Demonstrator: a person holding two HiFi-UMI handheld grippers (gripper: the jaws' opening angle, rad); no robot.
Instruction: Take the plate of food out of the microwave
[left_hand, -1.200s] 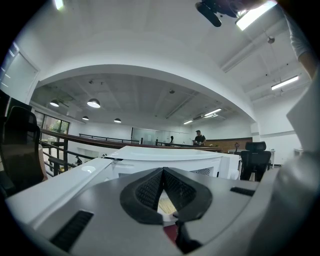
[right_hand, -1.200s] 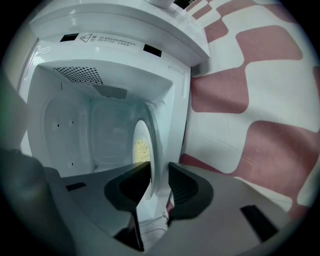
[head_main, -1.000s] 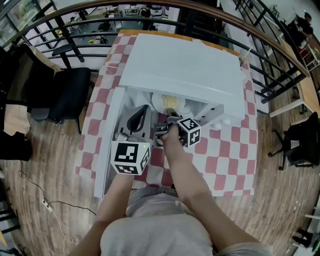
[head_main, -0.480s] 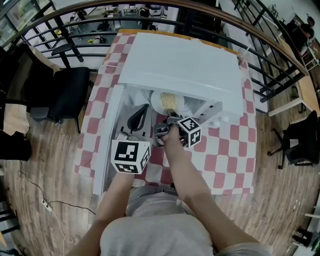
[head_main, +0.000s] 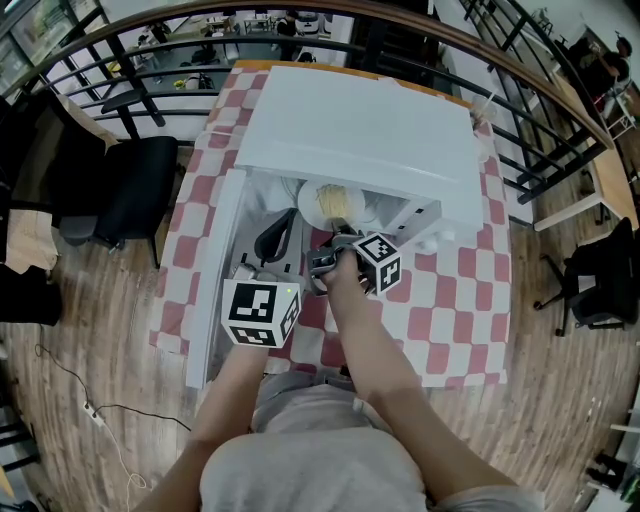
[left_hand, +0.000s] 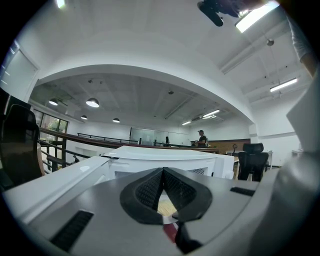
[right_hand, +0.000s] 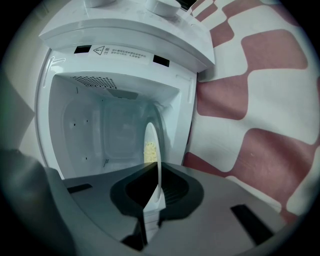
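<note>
The white microwave stands on the table with its door swung open to the left. A white plate with yellow food pokes out of the cavity's front. My right gripper is shut on the plate's near rim. In the right gripper view the plate shows edge-on between the pads of the right gripper, with the food and the cavity behind. My left gripper hovers just left, between door and plate, shut and holding nothing. In its own view, the left gripper points at the microwave.
A red-and-white checked cloth covers the table around the microwave. A black chair stands to the left on the wooden floor. A curved black railing runs behind the table.
The plate has slid a little out of the microwave toward me, so more of it and the food shows. Both grippers have hardly shifted.
</note>
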